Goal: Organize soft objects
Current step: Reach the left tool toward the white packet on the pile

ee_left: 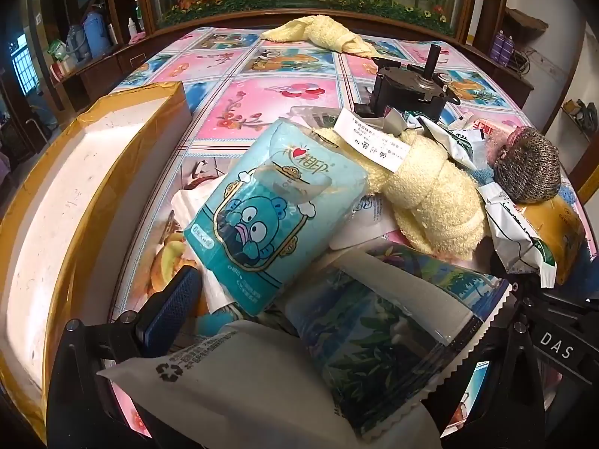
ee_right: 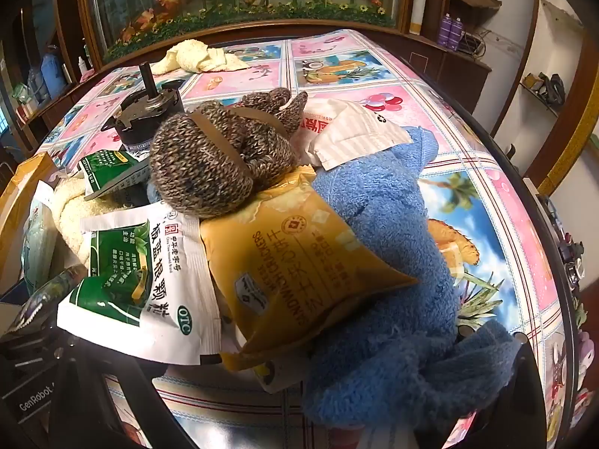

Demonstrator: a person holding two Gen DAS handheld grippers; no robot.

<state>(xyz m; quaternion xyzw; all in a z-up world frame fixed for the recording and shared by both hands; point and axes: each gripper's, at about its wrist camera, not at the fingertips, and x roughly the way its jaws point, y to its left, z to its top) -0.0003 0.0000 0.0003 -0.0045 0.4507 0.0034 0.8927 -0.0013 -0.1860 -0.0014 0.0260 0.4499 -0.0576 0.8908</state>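
Note:
A heap of soft things lies on the patterned tablecloth. In the left wrist view a teal tissue pack leans on the heap, with a rolled yellow towel and a brown knit bundle behind it. My left gripper is wide open around a leaf-print packet and a grey pouch; its blue-padded left finger shows. In the right wrist view the knit bundle, a yellow cracker bag and green-white sachet lie on a blue towel. My right gripper is open over the towel's near end.
An open cardboard box with a white inside stands at the left. A black motor with an upright shaft stands behind the heap. Another yellow towel lies at the table's far edge. A wooden cabinet with a painted panel runs behind.

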